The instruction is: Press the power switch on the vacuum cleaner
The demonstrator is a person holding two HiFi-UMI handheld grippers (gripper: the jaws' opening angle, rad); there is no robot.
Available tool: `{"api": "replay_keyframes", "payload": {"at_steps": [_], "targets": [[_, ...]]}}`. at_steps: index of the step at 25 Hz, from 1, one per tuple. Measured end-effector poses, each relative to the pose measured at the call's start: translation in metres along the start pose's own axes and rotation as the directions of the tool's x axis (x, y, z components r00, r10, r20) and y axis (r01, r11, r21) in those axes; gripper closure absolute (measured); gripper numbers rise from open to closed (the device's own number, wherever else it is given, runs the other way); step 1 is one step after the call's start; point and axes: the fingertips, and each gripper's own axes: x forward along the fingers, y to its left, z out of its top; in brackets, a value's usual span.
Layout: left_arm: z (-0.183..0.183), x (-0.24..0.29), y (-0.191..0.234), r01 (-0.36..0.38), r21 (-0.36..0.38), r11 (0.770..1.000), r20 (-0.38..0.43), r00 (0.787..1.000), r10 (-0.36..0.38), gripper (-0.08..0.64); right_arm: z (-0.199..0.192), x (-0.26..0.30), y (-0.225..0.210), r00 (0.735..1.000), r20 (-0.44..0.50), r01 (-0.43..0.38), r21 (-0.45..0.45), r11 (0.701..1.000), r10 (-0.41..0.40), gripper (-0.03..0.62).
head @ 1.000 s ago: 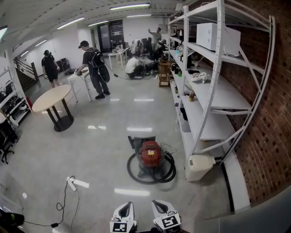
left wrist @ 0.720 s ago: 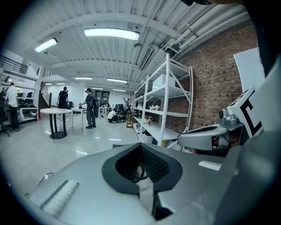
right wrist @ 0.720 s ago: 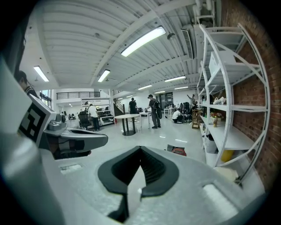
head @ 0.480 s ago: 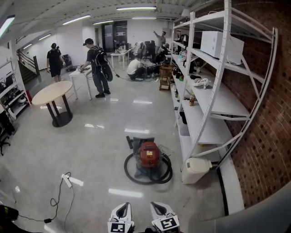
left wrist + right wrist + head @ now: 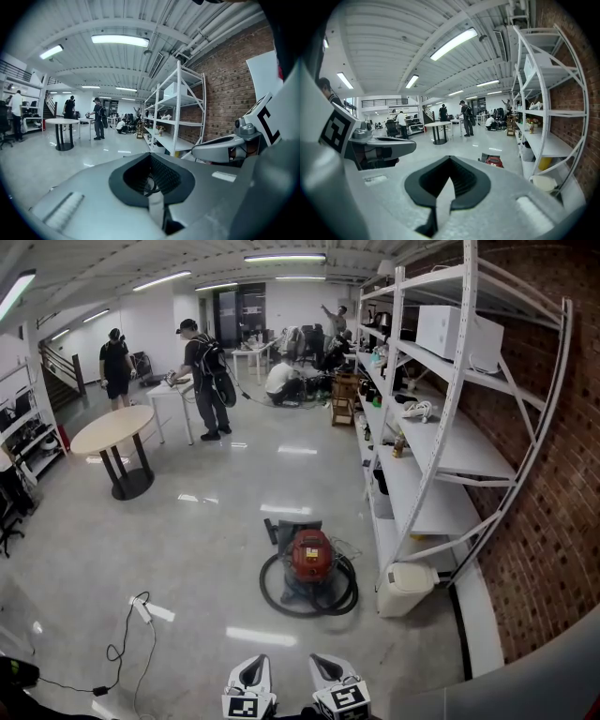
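A red vacuum cleaner [image 5: 311, 556] stands on the shiny floor a few steps ahead, ringed by its coiled black hose [image 5: 343, 594]. It also shows small in the right gripper view, as the red vacuum cleaner [image 5: 494, 162] beyond the jaws. I cannot make out its power switch from here. My left gripper [image 5: 254, 665] and right gripper [image 5: 325, 663] sit side by side at the bottom edge of the head view, well short of the vacuum. The left gripper [image 5: 153, 199] has its jaws together with nothing held. The right gripper [image 5: 442, 199] is likewise shut and empty.
White metal shelving [image 5: 441, 456] lines the brick wall on the right, with a white bin [image 5: 405, 588] at its foot beside the vacuum. A power strip with cable [image 5: 142, 611] lies on the floor to the left. A round table [image 5: 112, 432] and several people [image 5: 204, 381] are farther back.
The head view has lifted and shifted slightly, so the vacuum sits a touch higher in frame. Both grippers stay at the bottom edge, still shut. People at the back have moved a little.
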Motion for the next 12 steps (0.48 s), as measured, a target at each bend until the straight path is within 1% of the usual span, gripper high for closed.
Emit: {"api": "replay_keyframes", "payload": {"at_steps": [12], "targets": [[-0.007, -0.02, 0.005, -0.046, -0.009, 0.999, 0.004, 0.999, 0.046, 0.545, -0.002, -0.003, 0.014, 0.999, 0.005, -0.033, -0.009, 0.999, 0.034, 0.601]]}}
